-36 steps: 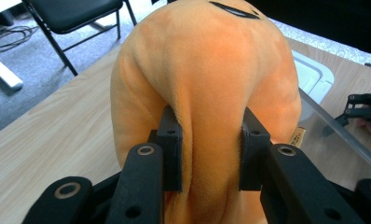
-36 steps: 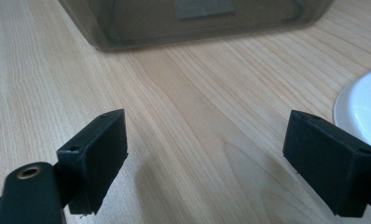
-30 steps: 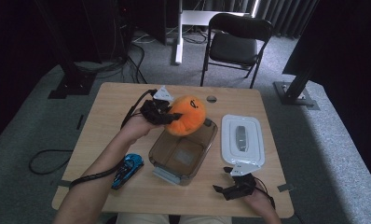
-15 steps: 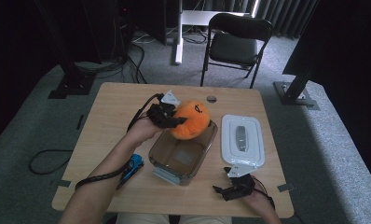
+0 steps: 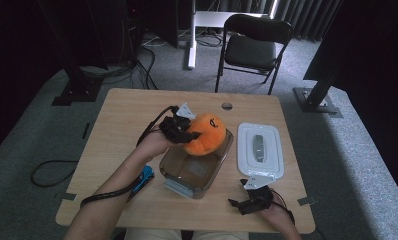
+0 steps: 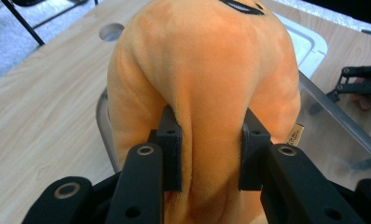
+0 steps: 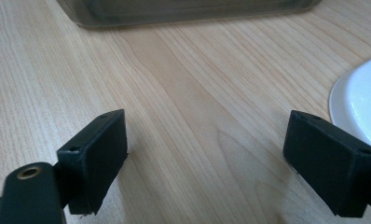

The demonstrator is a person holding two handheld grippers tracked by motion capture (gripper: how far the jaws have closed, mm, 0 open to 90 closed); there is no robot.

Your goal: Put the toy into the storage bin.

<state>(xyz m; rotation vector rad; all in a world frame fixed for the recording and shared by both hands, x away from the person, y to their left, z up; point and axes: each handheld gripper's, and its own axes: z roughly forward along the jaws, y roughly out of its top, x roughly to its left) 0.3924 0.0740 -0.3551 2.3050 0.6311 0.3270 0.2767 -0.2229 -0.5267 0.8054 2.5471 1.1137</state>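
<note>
Plush pumpkin (image 5: 205, 134), pinched by left gripper (image 5: 183, 131) over container (image 5: 194, 167), may snag its rim; right gripper (image 5: 251, 202) spread.

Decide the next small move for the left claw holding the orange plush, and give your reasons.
Probably lower it a little. The left claw is shut on the orange plush toy, which hangs over the far end of the clear container. The container looks empty, its white lid lies beside it, and the right claw rests open on the table.
</note>
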